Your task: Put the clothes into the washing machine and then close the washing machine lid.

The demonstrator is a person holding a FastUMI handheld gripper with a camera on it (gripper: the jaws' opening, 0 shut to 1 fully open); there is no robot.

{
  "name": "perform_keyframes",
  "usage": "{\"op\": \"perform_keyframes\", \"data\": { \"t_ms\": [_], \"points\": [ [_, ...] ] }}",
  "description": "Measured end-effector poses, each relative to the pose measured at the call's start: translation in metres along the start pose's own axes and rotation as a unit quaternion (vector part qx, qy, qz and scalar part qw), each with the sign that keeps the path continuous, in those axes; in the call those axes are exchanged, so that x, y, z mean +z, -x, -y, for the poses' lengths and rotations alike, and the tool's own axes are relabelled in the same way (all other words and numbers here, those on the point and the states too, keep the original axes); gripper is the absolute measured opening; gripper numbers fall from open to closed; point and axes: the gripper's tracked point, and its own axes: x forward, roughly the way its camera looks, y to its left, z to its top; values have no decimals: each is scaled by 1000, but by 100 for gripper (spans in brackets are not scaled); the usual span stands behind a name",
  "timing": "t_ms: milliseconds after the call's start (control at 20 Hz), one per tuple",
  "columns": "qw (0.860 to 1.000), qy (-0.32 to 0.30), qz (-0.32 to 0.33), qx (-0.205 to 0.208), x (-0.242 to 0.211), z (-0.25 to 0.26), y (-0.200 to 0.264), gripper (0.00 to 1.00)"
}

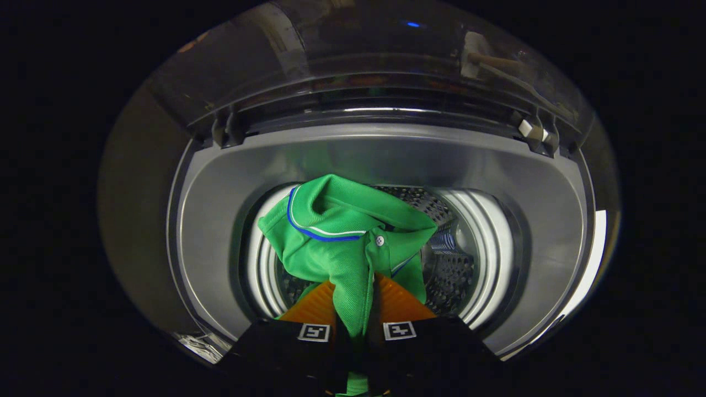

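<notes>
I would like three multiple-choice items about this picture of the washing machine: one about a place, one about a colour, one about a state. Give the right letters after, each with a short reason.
1. Where is the shirt?
A. held over the drum opening
B. flat on the floor
C. draped over the raised lid

2. What colour is the shirt?
A. red
B. green with a blue and white collar trim
C. plain black

3. How is the gripper?
A. wide open, holding nothing
B. shut on the lid
C. shut on the shirt

Answers:
1 A: it hangs from the fingers, the drum behind it.
2 B: green cloth, trimmed collar.
3 C: cloth is pinched between both fingers.
</notes>
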Motion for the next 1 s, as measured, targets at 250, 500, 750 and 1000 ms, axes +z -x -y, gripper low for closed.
{"op": "perform_keyframes", "data": {
  "t_ms": [250, 500, 750, 1000],
  "points": [
    [1000, -21, 6, -18, 12, 10, -7, 25],
    [998, -15, 44, -31, 27, 16, 13, 62],
    [998, -18, 61, -23, 26, 11, 27, 99],
    [994, -8, 110, -10, 26, 0, 54, 99]
  ]
}}
